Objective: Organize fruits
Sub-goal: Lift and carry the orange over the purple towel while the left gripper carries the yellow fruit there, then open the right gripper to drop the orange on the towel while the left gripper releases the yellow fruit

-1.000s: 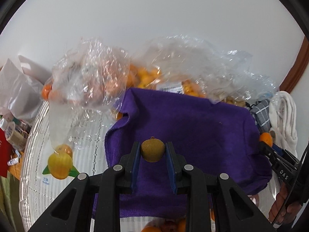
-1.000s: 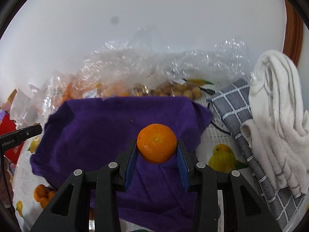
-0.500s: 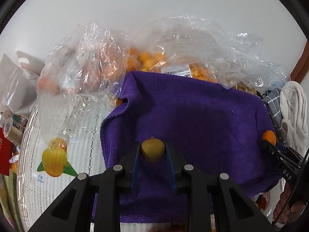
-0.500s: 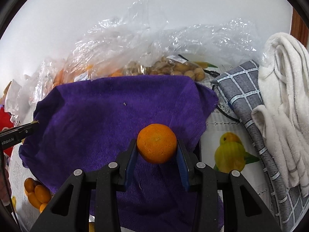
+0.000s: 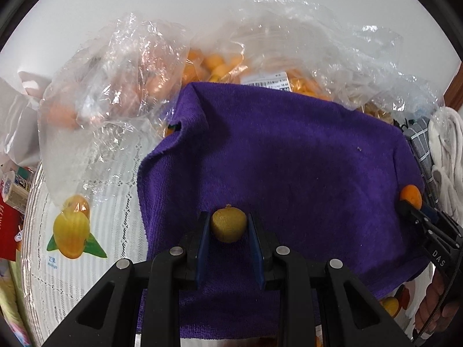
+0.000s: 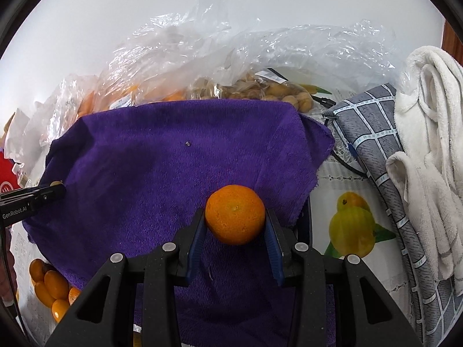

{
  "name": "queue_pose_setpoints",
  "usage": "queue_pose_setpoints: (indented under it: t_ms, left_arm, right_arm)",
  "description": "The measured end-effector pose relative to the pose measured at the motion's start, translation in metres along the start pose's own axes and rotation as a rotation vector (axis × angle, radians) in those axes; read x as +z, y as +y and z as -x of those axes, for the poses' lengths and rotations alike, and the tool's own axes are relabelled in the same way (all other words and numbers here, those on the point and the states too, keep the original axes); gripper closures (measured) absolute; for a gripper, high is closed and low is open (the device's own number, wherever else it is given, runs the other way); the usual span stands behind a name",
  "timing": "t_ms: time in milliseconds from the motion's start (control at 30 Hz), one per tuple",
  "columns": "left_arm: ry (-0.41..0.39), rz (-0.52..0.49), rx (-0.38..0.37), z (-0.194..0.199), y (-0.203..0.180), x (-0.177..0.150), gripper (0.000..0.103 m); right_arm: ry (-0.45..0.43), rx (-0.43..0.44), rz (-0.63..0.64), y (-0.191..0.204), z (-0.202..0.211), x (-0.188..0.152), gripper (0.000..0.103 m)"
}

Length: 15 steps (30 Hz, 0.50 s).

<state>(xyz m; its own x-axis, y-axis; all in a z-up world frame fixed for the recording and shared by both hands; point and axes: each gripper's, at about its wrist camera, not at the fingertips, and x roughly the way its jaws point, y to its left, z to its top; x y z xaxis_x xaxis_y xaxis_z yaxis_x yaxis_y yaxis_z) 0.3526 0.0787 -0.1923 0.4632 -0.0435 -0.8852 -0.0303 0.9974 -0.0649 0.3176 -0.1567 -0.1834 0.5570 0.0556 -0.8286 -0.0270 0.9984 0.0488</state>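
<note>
Both grippers have sunk closer to the purple terry towel since a second ago, so the cloth now fills more of each view and the crinkled clear plastic bags of orange fruit sit higher up. On the left, the left gripper is pinched narrow on a small olive-yellow round fruit with a stub of stem, its blue pads touching both flanks, held over the near part of the towel. That fruit looks light and firm-skinned but small enough to squirt out, so I'd judge a gentle grip across its widest girth best. To the right, the right gripper holds a round orange mandarin with dimpled peel between somewhat wider fingers, near the towel's right edge. Its peel looks soft and bruisable, a bit heavier; gripping at the equator as now seems sound. Further right lie a grey checked cloth and a white towel.
</note>
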Motion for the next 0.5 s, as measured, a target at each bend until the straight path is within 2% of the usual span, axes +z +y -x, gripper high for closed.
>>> queue_pose_setpoints:
  t_ms: [133,200,267,300,500]
  left_arm:
    - [0.008,-0.020,0.012,-0.005,-0.005,-0.002,0.078]
    - [0.008,-0.028,0.018,-0.006,-0.008,-0.003,0.078]
    - [0.010,-0.029,0.016,-0.006,-0.008,-0.003,0.078]
    - [0.011,-0.028,0.014,-0.006,-0.009,-0.004,0.078]
    - [0.018,-0.031,0.017,-0.003,-0.011,-0.003,0.078]
  right_arm:
    - [0.002,0.002,0.004,0.001,0.000,0.000,0.063]
    - [-0.005,0.013,0.004,0.002,0.002,0.000,0.059]
    - [-0.020,0.009,0.005,0.002,0.007,0.000,0.048]
    - [-0.030,0.007,0.004,0.002,0.010,0.000,0.046]
    - [-0.058,-0.004,-0.022,-0.002,0.018,0.000,0.043]
